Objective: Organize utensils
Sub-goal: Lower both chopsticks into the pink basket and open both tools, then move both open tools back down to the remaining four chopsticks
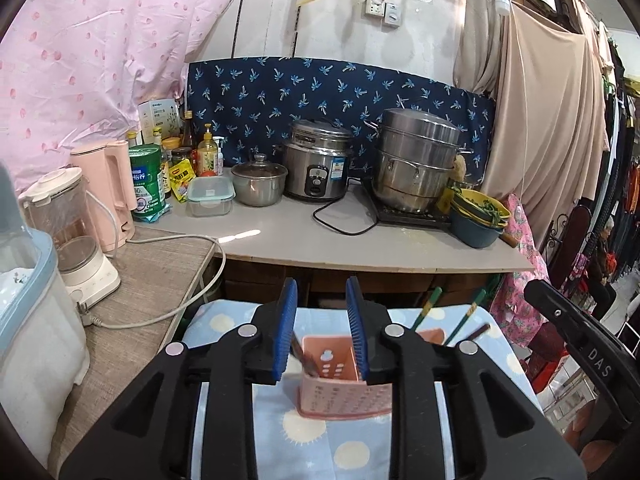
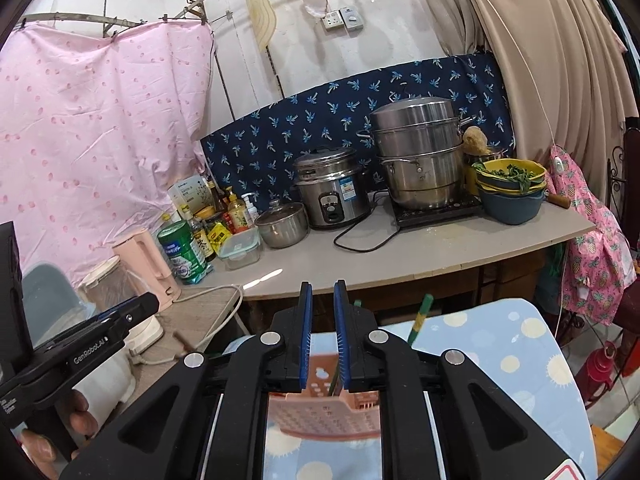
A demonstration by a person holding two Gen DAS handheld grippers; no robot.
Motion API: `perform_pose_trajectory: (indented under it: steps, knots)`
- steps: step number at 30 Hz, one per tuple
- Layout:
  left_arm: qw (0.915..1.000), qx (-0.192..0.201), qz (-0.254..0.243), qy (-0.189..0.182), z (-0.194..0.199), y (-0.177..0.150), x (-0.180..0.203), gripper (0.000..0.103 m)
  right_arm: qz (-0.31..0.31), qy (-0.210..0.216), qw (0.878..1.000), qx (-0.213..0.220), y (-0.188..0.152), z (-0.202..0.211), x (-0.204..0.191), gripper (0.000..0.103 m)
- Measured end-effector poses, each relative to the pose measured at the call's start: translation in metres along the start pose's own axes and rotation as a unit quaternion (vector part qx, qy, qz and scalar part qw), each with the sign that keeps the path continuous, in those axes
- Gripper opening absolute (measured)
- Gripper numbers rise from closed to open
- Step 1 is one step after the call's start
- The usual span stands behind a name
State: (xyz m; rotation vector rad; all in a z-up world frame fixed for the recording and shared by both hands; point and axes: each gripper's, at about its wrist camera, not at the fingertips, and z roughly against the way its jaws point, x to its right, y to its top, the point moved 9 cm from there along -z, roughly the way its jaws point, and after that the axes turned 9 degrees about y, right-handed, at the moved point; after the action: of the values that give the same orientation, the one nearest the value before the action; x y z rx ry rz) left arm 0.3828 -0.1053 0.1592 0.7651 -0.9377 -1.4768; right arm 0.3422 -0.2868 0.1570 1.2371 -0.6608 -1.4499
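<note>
A pink perforated utensil holder (image 1: 340, 396) (image 2: 324, 416) stands on a light blue cloth with sun spots (image 1: 224, 320) (image 2: 500, 344). My left gripper (image 1: 321, 292) hangs over the holder's left compartment, open. A brown chopstick (image 1: 299, 351) leans in that compartment by the left pad, and nothing presses on it. Green chopsticks (image 1: 430, 306) and another brown one (image 1: 478, 330) stick out of the right side. My right gripper (image 2: 323, 292) is over the same holder with a narrow gap between its pads. Green chopsticks (image 2: 335, 378) stand loose in the holder below that gap, and one green chopstick (image 2: 420, 318) juts out to the right.
Behind the cloth runs a grey counter (image 1: 400, 248) with a rice cooker (image 1: 318, 160), a stacked steel steamer (image 1: 416, 160), a small lidded pot (image 1: 258, 180), stacked bowls (image 1: 478, 216), bottles and a cord. To the left are a blender (image 1: 68, 220) and a pink kettle (image 1: 108, 188).
</note>
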Motion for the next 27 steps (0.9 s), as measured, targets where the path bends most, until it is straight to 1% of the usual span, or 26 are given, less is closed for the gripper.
perform_pose_trajectory:
  steps: [4, 5, 6, 8, 12, 15, 21, 23, 27]
  knots:
    - [0.9999, -0.012, -0.009, -0.003, 0.017, -0.021, -0.002, 0.025, 0.005, -0.001, 1.000, -0.014, -0.026, 0.022, -0.006, 0.013]
    - [0.9998, -0.015, -0.012, -0.005, 0.022, -0.029, -0.003, 0.025, 0.006, 0.000, 1.000, -0.017, -0.033, 0.027, -0.008, 0.015]
    - [0.9998, -0.016, -0.013, -0.008, 0.027, -0.035, -0.003, 0.025, 0.006, 0.000, 1.000, -0.023, -0.043, 0.032, -0.009, 0.020]
    - [0.9995, -0.021, -0.023, -0.010, 0.037, -0.053, -0.004, 0.025, 0.009, -0.003, 0.999, -0.032, -0.062, 0.044, -0.011, 0.022]
    - [0.9983, -0.039, -0.043, -0.002, 0.054, -0.097, -0.006, 0.025, 0.006, -0.005, 0.998, -0.057, -0.102, 0.063, -0.015, 0.022]
    - [0.9971, -0.061, -0.045, -0.008, 0.062, -0.127, -0.009, 0.025, 0.003, -0.009, 0.997, -0.078, -0.134, 0.077, -0.016, 0.022]
    - [0.9938, -0.102, -0.045, -0.003, 0.075, -0.183, -0.017, 0.025, -0.002, -0.019, 0.992, -0.126, -0.200, 0.101, -0.014, 0.022]
    - [0.9927, -0.110, -0.048, 0.003, 0.078, -0.199, -0.019, 0.025, -0.007, -0.020, 0.990, -0.141, -0.219, 0.107, -0.013, 0.022]
    - [0.9893, -0.136, -0.051, 0.001, 0.085, -0.233, -0.022, 0.025, -0.017, -0.026, 0.985, -0.171, -0.257, 0.119, -0.009, 0.022]
